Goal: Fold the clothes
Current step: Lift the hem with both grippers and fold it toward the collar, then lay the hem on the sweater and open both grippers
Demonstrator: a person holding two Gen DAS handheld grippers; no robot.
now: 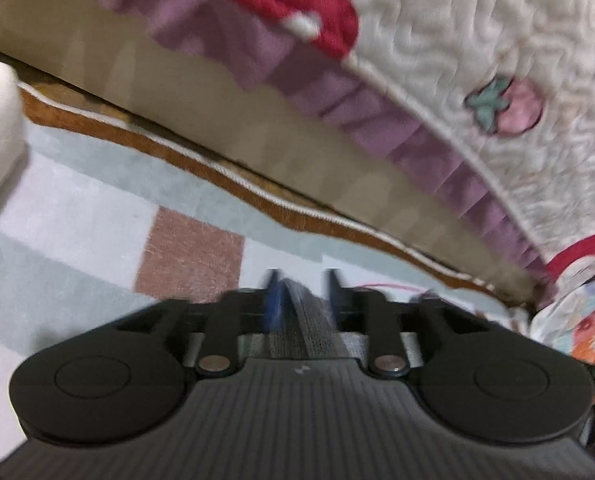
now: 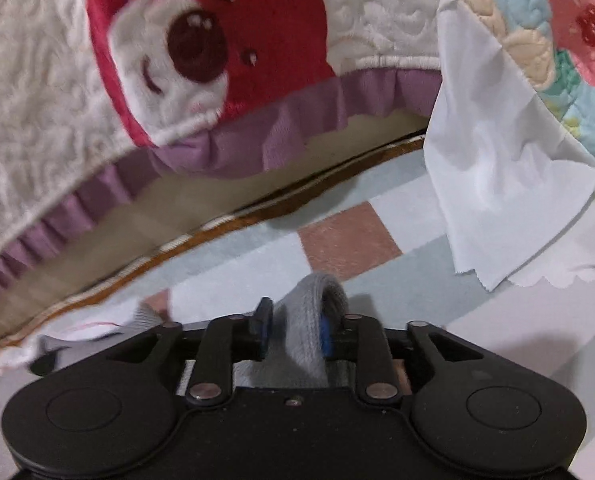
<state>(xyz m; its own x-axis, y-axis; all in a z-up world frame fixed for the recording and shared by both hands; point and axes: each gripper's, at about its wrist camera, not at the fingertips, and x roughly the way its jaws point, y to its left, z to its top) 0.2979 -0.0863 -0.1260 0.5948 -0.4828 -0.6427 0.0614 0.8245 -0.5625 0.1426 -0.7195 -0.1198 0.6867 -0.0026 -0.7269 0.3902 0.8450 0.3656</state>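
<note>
- Checked rug (image 2: pixel 225 276) on the floor below, bed quilt (image 2: pixel 37 100) hanging ahead.
- My left gripper (image 1: pixel 302 292) and right gripper (image 2: pixel 295 326) each have jaws clamped on the grey garment (image 2: pixel 311 320), held up off the rug.
- Mid-fold, I judge; next I need a flat spot to lay it.

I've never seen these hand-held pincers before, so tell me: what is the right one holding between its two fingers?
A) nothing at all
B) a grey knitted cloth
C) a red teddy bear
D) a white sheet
B: in the right wrist view the right gripper is pinched on a bunched fold of grey knitted cloth, above the checked rug.
</note>
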